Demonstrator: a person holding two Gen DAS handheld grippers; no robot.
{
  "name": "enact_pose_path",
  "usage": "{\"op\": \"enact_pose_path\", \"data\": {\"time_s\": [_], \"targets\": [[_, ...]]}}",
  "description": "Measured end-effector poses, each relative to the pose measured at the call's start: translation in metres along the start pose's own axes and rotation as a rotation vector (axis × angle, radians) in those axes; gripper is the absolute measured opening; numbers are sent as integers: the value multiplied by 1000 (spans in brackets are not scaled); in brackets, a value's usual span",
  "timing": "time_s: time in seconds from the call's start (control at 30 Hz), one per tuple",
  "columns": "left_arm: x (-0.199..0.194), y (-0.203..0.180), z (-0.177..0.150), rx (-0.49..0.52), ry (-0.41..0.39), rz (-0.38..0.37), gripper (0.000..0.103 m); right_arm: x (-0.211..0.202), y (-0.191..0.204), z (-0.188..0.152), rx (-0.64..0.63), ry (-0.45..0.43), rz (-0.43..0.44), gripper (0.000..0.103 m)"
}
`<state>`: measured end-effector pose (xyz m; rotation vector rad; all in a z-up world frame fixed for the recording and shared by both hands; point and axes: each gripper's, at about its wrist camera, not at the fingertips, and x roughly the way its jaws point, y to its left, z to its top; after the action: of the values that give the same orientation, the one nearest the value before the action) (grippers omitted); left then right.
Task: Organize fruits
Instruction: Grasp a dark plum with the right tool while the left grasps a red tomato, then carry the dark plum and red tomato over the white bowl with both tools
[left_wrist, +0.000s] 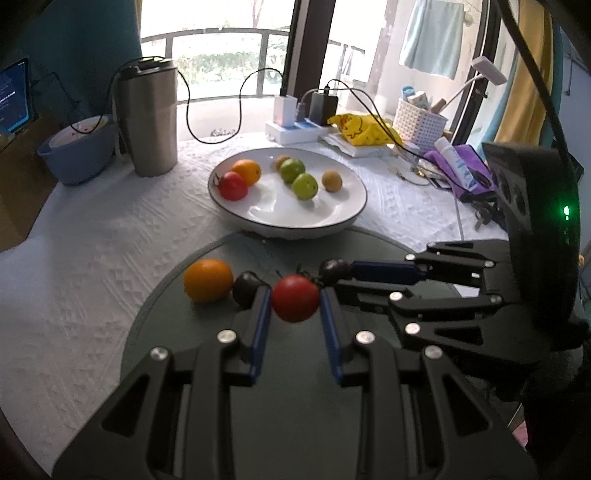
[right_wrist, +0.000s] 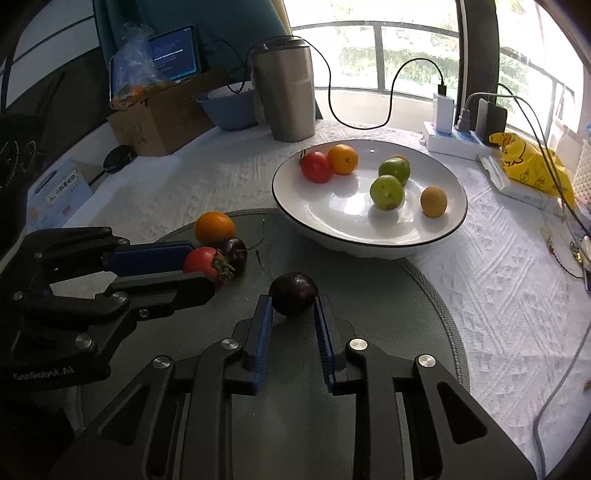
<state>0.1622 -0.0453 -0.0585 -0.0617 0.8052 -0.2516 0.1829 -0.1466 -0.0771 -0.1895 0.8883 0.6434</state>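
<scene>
My left gripper (left_wrist: 295, 301) is shut on a red tomato (left_wrist: 295, 298) just above the dark round mat (left_wrist: 295, 369). In the right wrist view the same gripper (right_wrist: 201, 264) comes in from the left, holding the tomato (right_wrist: 201, 260). My right gripper (right_wrist: 293, 301) is shut on a dark purple fruit (right_wrist: 293, 293) on the mat; in the left wrist view that gripper (left_wrist: 343, 275) grips the fruit (left_wrist: 334, 269) from the right. An orange (left_wrist: 208, 280) and another dark fruit (left_wrist: 246, 288) lie on the mat. The white bowl (right_wrist: 369, 236) holds a tomato, an orange, two green fruits and brown fruits.
A steel tumbler (left_wrist: 147, 118) and a blue bowl (left_wrist: 77, 151) stand at the back left. A power strip with chargers (left_wrist: 299, 118), a yellow bag (left_wrist: 362, 129) and a white basket (left_wrist: 419, 123) line the back right. A cardboard box (right_wrist: 162, 118) sits beyond the table's left side.
</scene>
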Motion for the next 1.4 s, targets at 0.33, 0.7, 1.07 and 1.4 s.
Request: {"op": "enact_pose_path", "data": {"time_s": [0.33, 0.7, 1.07, 1.4], "targets": [[0, 1, -2, 0, 4, -13, 28, 6, -1, -3, 9, 31, -19, 37], [1, 12, 1, -21, 0, -1, 28, 22, 4, 12, -11, 45, 20, 37], [-12, 5, 3, -6, -26, 1, 28, 3, 9, 11, -22, 7, 8, 31], [-35, -7, 14, 27, -81, 14, 28, -41, 10, 17, -32, -74, -28, 31]]}}
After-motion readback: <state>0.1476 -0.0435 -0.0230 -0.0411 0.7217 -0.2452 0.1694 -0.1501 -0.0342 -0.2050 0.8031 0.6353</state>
